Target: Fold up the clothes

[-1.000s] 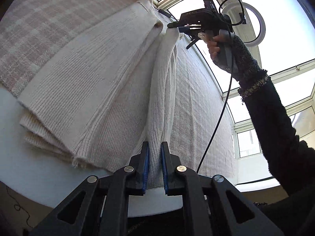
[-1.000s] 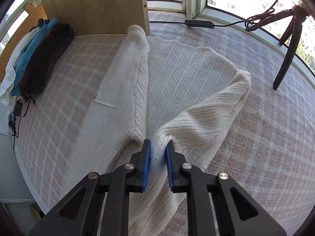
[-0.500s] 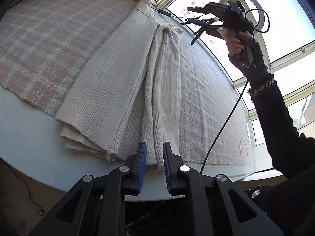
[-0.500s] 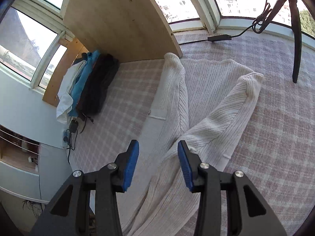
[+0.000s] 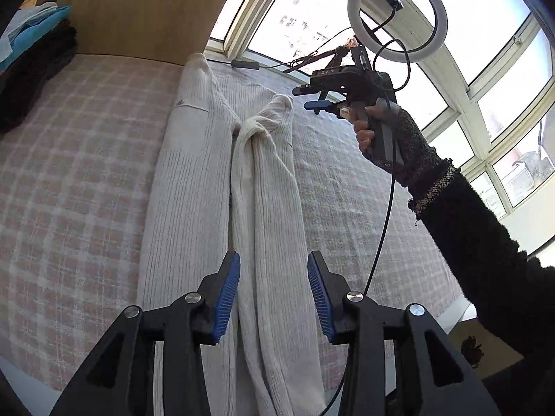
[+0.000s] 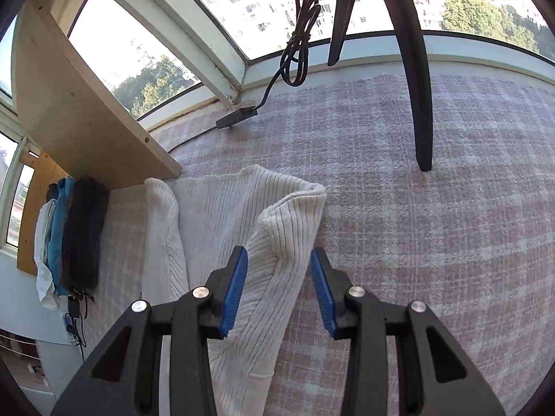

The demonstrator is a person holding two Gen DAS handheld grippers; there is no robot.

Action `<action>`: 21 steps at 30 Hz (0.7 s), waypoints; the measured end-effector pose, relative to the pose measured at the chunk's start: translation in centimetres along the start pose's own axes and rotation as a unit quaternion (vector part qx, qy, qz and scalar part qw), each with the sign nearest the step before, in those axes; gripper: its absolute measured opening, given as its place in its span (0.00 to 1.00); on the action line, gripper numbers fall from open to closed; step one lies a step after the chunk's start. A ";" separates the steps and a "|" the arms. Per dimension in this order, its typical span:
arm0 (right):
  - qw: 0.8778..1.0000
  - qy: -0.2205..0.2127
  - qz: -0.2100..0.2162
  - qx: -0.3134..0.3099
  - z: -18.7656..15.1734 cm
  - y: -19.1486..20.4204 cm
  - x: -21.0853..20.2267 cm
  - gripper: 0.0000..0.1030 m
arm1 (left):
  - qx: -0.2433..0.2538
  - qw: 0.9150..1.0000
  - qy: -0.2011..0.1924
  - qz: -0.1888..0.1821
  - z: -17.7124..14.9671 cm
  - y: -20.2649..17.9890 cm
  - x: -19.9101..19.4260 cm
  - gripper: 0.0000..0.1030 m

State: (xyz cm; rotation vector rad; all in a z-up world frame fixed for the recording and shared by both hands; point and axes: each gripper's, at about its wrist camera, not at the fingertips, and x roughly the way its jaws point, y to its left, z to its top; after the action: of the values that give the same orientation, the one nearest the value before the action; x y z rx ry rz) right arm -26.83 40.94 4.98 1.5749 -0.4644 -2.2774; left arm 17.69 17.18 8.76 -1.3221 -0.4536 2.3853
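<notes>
A cream ribbed sweater lies flat on the pink checked tablecloth, folded lengthwise into a long strip. Its right sleeve lies folded over the body, running toward me. My left gripper hovers open above the lower part of that sleeve, holding nothing. In the left wrist view a hand holds my right gripper up in the air near the sweater's shoulder. From the right wrist view, that right gripper is open above the folded shoulder, empty.
A stack of folded clothes in blue, white and black sits at the far left by a wooden panel. A ring light on a tripod, its leg on the cloth, stands by the windows. A black cable hangs from the right gripper.
Both grippers let go of the sleeve and opened. The sleeve now lies flat on the sweater. Both grippers have lifted away from the fabric, the right one higher.
</notes>
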 end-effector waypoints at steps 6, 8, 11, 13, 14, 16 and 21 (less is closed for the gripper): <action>1.000 0.004 0.005 0.001 -0.5 -1.3 0.4 0.36 | 0.086 0.995 0.026 0.033 10.0 -1.8 10.2 0.41; 1.000 0.003 0.020 0.016 -0.5 -2.3 0.5 0.36 | 0.101 0.993 0.044 0.037 12.6 -2.0 13.9 0.41; 0.998 -0.008 0.042 0.043 -0.5 -4.1 0.1 0.36 | 0.109 0.991 0.068 0.030 15.0 -1.7 17.7 0.41; 0.997 -0.014 0.056 0.058 -0.4 -5.1 0.0 0.36 | 0.106 0.990 0.088 0.022 15.8 -1.2 19.5 0.41; 0.996 -0.013 0.063 0.061 -0.4 -5.3 0.1 0.36 | 0.103 0.990 0.095 0.016 15.8 -0.8 20.0 0.39; 0.995 -0.013 0.075 0.059 -0.2 -5.6 0.4 0.36 | 0.101 0.990 0.099 0.012 15.7 -0.2 20.7 0.21; 0.993 -0.020 0.105 0.050 0.3 -5.4 0.6 0.40 | 0.045 0.998 0.027 0.016 14.9 1.7 17.9 0.02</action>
State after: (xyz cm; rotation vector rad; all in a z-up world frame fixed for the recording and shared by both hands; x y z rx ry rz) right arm -27.83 45.52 2.15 1.4512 -0.7281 -2.1598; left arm -4.11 22.69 2.37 -1.3603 -0.3082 2.3598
